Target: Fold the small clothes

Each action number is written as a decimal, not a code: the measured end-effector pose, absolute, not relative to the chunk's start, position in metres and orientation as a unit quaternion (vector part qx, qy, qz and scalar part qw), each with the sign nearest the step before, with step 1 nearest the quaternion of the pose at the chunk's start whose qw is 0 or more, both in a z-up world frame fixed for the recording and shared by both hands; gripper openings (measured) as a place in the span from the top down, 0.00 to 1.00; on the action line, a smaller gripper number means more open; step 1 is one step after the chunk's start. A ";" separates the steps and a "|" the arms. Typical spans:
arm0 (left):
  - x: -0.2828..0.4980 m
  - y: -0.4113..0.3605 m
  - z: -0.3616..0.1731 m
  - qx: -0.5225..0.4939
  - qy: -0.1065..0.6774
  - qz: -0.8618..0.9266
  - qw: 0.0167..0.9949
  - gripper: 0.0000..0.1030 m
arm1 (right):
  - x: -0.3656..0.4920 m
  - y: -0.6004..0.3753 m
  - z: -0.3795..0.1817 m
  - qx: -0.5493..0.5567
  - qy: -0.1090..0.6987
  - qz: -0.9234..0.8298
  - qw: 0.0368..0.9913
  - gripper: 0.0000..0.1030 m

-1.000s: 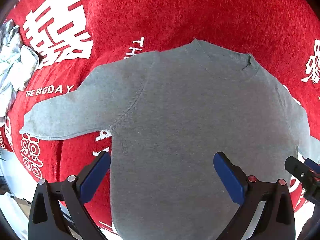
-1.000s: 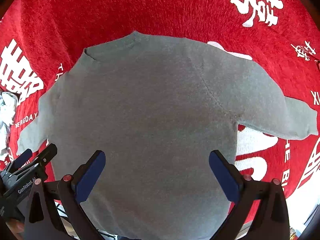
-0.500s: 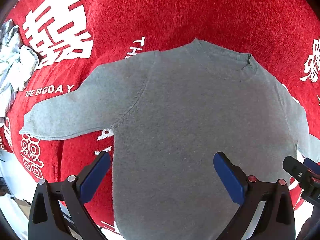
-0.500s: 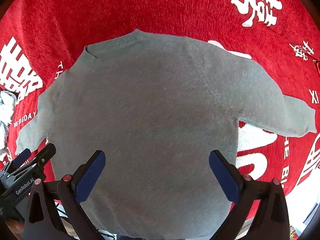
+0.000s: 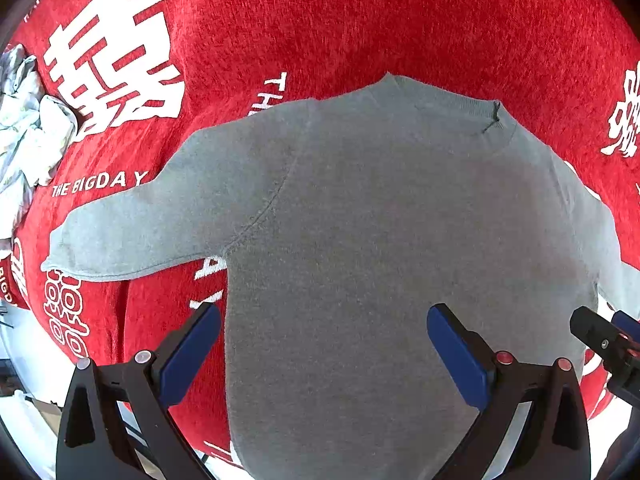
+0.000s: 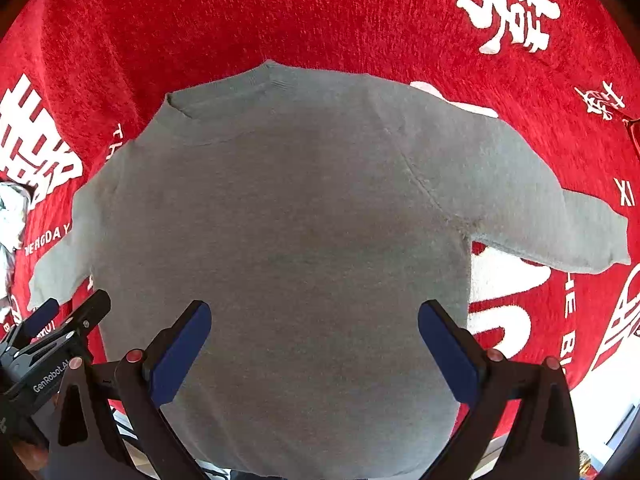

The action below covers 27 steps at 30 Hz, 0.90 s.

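A small grey sweater (image 5: 380,232) lies flat on a red blanket (image 5: 360,20), collar away from me, both sleeves spread out. In the right wrist view the sweater (image 6: 280,232) fills the middle. My left gripper (image 5: 324,344) is open and empty, above the sweater's lower left part. My right gripper (image 6: 314,340) is open and empty, above the lower right part. The right gripper's tip shows at the edge of the left wrist view (image 5: 600,336), and the left gripper shows in the right wrist view (image 6: 60,328).
The red blanket (image 6: 320,12) carries white characters and lettering. A crumpled pale cloth (image 5: 24,128) lies at the far left on the blanket. The blanket's near edge and a light floor (image 6: 600,392) show at the bottom corners.
Both grippers have shifted slightly; the sweater sits a little lower in the right wrist view. Nothing was taken hold of.
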<state>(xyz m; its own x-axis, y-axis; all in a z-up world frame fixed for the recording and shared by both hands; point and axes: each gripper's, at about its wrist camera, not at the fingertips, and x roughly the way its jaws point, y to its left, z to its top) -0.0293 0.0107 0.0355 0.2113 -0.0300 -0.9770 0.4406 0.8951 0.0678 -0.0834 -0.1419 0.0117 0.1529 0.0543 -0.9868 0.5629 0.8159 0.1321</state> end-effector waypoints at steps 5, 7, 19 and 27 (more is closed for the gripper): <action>-0.029 0.011 0.034 0.169 0.608 -0.152 0.761 0.00 | -0.085 -0.143 0.011 0.247 0.626 -0.177 0.718 0.00; -0.029 0.010 0.033 0.171 0.609 -0.151 0.760 0.00 | -0.086 -0.142 0.010 0.248 0.625 -0.178 0.718 0.00; -0.032 0.008 0.031 0.182 0.607 -0.154 0.758 0.00 | -0.086 -0.141 0.008 0.236 0.629 -0.179 0.719 0.00; -0.032 0.008 0.028 0.186 0.607 -0.154 0.757 0.00 | -0.082 -0.137 0.008 0.219 0.630 -0.178 0.723 0.00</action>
